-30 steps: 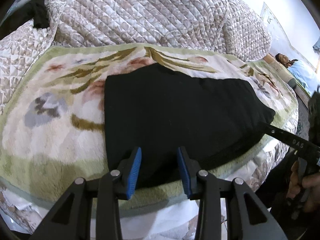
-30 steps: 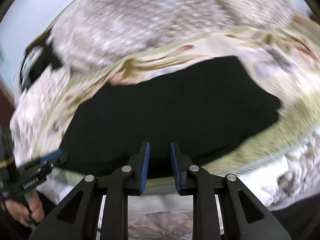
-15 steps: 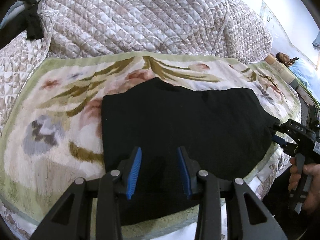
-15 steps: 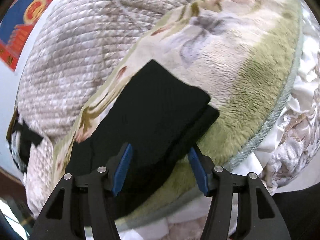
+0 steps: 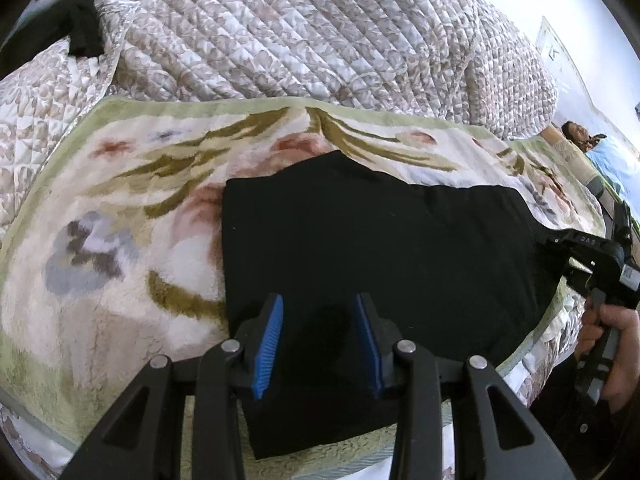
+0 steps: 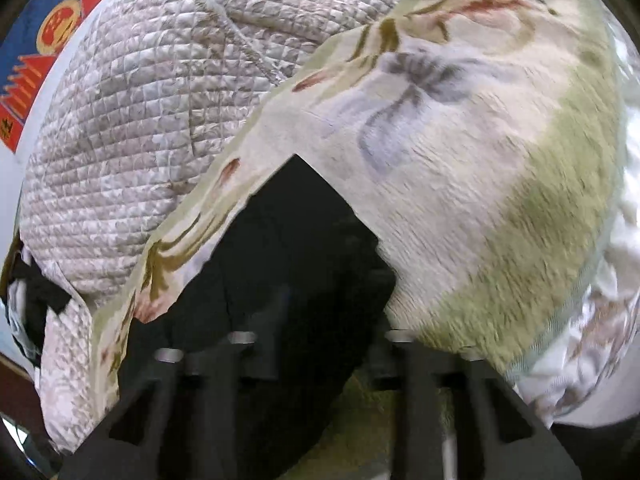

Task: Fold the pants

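The pants (image 5: 380, 264) lie as a black folded slab on the floral blanket (image 5: 120, 240), which covers the bed, w/ their near hem close to the blanket's near edge and their right end near its right edge.

Left gripper (image 5: 319, 344) hovers over the near-left part of the pants, fingers spread wide w/ nothing between the blue pads (image 5: 269, 342); whether the tips touch the cloth, can't tell.

Right gripper (image 6: 316, 344) sits at the right end of the pants; in the left view its body (image 5: 588, 252) meets the cloth edge there. In its own view the fingers are blurred and dark against black fabric, so cannot tell if it's wide, narrow or pinching anything.

Risks, as I judge them:
- Layers look stacked at the right end. If the right gripper catches only the top layer, a lift would peel the fold apart rather than carry it.
- Plush blanket pile could get pinched along w/ the hem and drag the blanket.
- Pants sit close to the near edge, so a pull toward the person could slide them off the bed.
- Uneven lift btwn the two ends would give a skewed fold.

Hard to see: waistband vs leg ends are indistinguishable, all black w/ no seams readable. Layer count is unclear. The right view is motion-smeared. The quilt (image 5: 300, 32) heaped behind hides the far side of the bed.
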Demonstrator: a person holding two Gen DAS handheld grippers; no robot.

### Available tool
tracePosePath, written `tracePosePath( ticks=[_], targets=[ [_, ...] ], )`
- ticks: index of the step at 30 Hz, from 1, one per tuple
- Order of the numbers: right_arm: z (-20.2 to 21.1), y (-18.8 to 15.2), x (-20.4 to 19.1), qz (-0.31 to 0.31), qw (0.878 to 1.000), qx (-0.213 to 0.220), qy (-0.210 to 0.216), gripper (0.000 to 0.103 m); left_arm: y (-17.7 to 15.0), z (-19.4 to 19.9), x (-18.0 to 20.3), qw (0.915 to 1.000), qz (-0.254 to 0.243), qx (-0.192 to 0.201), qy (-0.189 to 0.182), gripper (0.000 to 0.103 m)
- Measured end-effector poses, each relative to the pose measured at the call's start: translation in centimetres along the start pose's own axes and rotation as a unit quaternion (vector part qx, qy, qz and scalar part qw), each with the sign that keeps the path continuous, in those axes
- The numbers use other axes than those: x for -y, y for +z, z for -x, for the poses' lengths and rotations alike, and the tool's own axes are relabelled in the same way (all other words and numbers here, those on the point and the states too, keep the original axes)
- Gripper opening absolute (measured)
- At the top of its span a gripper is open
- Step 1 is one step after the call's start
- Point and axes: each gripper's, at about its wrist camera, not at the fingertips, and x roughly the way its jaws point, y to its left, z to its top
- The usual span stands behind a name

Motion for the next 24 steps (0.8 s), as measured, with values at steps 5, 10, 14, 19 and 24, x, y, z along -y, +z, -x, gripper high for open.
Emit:
tracePosePath(
  ticks=[5, 10, 14, 19, 24],
  targets=[
    [2.4, 0.9, -5.0, 0.071, 0.996, 0.026, 0.051, 0.022, 0.3, 0.8, -1.3, 0.9996, 0.020, 0.017, 0.014, 0.039],
    [3.5, -0.5, -12.8, 0.178, 0.977, 0.018, 0.119, 0.021, 0.5, 1.6, -3.9, 0.9969, 0.064, 0.030, 0.036, 0.039],
    [3.1, -4.1, -18.8, 0.258, 0.950, -0.012, 0.173, 0.021, 0.6, 2.9, -6.3, 0.9925, 0.097, 0.047, 0.058, 0.039],
    [-0.3, -11.2, -23.5, 0.345, 0.908, -0.102, 0.214, 0.021, 0.1, 4.4, -9.5, 0.9846, 0.141, 0.064, 0.081, 0.039],
    [-3.9, -16.5, -23.6, 0.399, 0.884, -0.154, 0.187, 0.022, -0.5, 5.3, -11.5, 0.9794, 0.167, 0.071, 0.090, 0.039]
  ],
)
